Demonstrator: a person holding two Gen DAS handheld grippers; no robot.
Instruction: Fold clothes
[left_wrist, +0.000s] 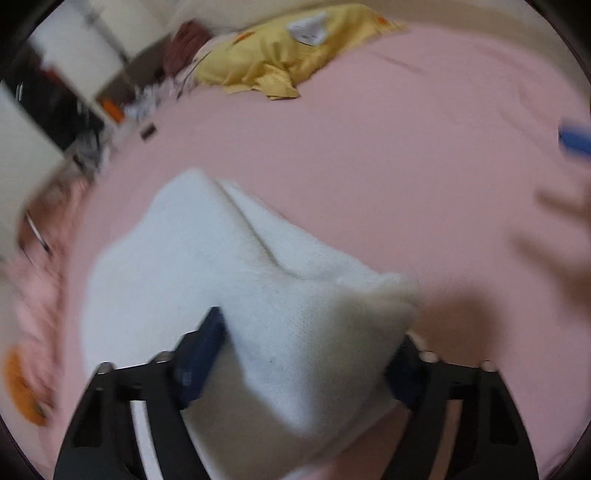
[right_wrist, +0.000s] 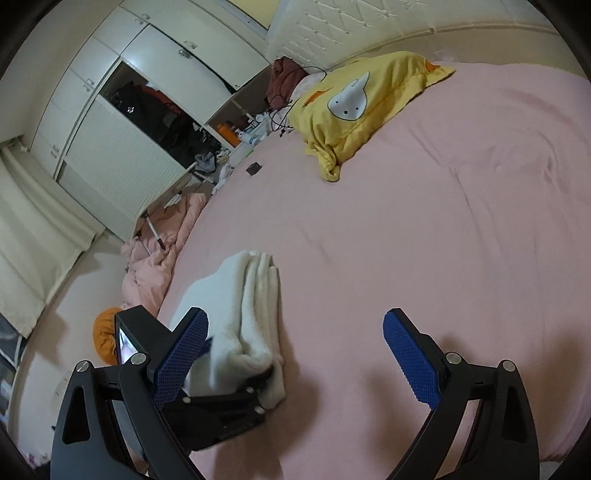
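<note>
Although the white garment (right_wrist: 236, 314) already lies in a thick stack of several layers on the pink bed (right_wrist: 424, 240), the fold does not look quite finished, judging by how the left claw (left_wrist: 306, 354) stands around its near end. In the left wrist view that claw's two dark blue pads sit on either side of the bundle, which fills the gap between them; the picture is smeared, so whether the pads truly press the cloth or only bracket it cannot be told. The right wrist view shows the same claw from the side, low at the near end of the stack, its body hiding the contact.

The right claw (right_wrist: 295, 354) is plainly released: its blue pads stand wide apart with only bare pink sheet between them. The stack lies to its left, partly behind its left pad, and the rest of the garment runs away from it toward the bed's edge.

As a judgement, the main folds on this piece are done, and what remains is a last tuck, a squaring-up, or setting it aside. No other unfolded clothing shows on the sheet nearby.

Farther off, a yellow pillow (right_wrist: 362, 107) with a white cartoon face lies near the head of the bed, well apart from the garment. Beyond the bed's edge a pink duvet (right_wrist: 159, 251) is heaped on the floor, with white wardrobes (right_wrist: 122, 92) behind.
</note>
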